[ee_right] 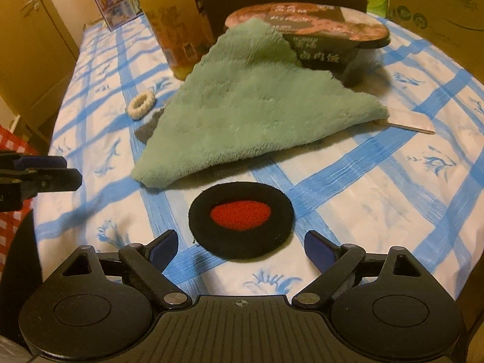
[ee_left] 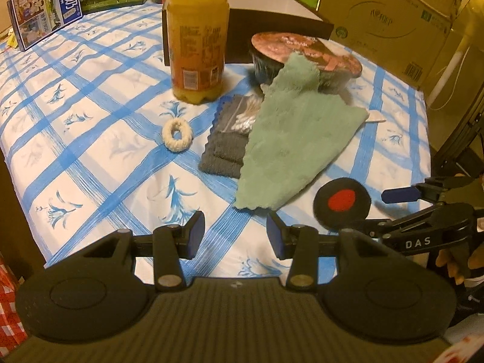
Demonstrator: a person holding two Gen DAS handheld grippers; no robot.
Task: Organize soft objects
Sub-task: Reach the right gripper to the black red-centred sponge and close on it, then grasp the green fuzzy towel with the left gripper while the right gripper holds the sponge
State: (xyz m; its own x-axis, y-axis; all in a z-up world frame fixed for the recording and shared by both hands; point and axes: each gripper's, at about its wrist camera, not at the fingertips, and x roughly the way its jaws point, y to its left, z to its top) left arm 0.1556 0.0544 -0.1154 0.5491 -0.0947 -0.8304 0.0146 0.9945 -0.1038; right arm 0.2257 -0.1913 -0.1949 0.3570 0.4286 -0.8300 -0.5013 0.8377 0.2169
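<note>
right gripper is hanging wide open and empty, the black-and-red pad lying flat just ahead between its jaws; left gripper half open, empty, farther off beside it.

Juice bottle, instant-meal bowl, milk cartons

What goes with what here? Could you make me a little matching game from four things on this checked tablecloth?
Things:
1. green cloth
2. cream ring
3. black pad with red centre
4. orange bottle

Descriptions:
A. stands upright
B. lies flat just ahead of the open right claw
C. one corner draped up on the food bowl
D. lies alone on the tablecloth, near the bottle's base

Pairs: 1-C, 2-D, 3-B, 4-A
</note>
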